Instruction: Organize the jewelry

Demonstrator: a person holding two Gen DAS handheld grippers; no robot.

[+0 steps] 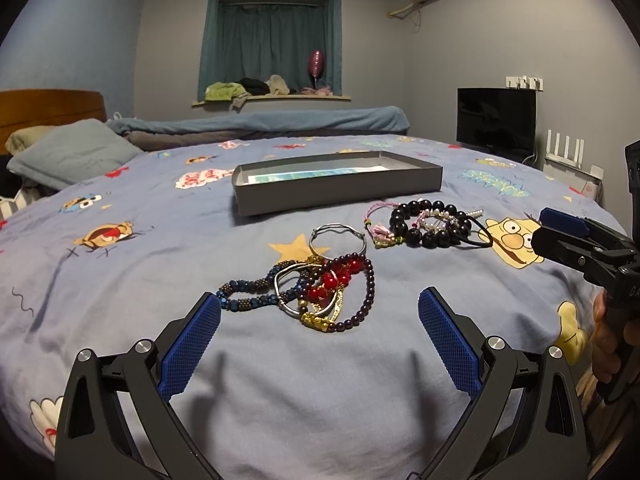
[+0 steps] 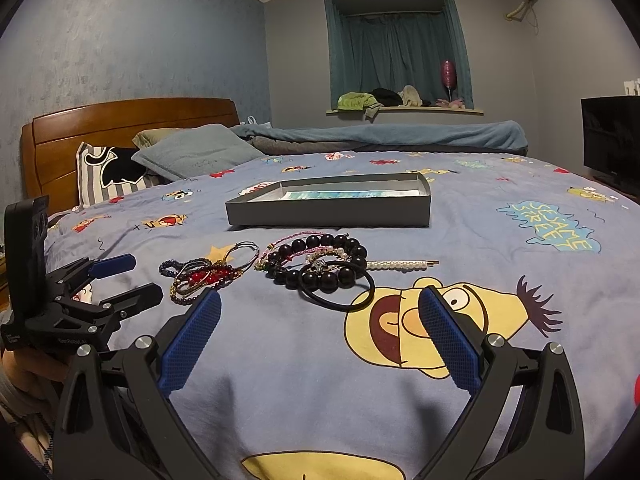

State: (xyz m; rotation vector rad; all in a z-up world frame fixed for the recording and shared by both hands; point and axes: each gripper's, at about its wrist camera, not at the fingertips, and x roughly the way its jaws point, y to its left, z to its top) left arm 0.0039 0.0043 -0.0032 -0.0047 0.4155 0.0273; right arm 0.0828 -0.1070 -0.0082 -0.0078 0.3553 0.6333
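**Jewelry waits on the bed, nothing lifted yet**

A cartoon-print bedsheet [image 1: 120, 280] carries everything. Left gripper [image 1: 319, 312] gapes, released, before the tangled bracelet pile [image 1: 320, 288]; right gripper [image 2: 319, 312], likewise released, faces the black-bead pile [image 2: 320, 264]. The grey box [image 1: 336, 196] lies beyond. Next: pinch one strand cleanly.

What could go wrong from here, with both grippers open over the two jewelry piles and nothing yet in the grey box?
1. The bracelets in the left pile overlap, so the left gripper may drag several up together.
2. The black hair tie loops under the black bead bracelet; pulling one may shift the pearl hairpin.
3. The soft bedsheet may bunch between closing fingers.
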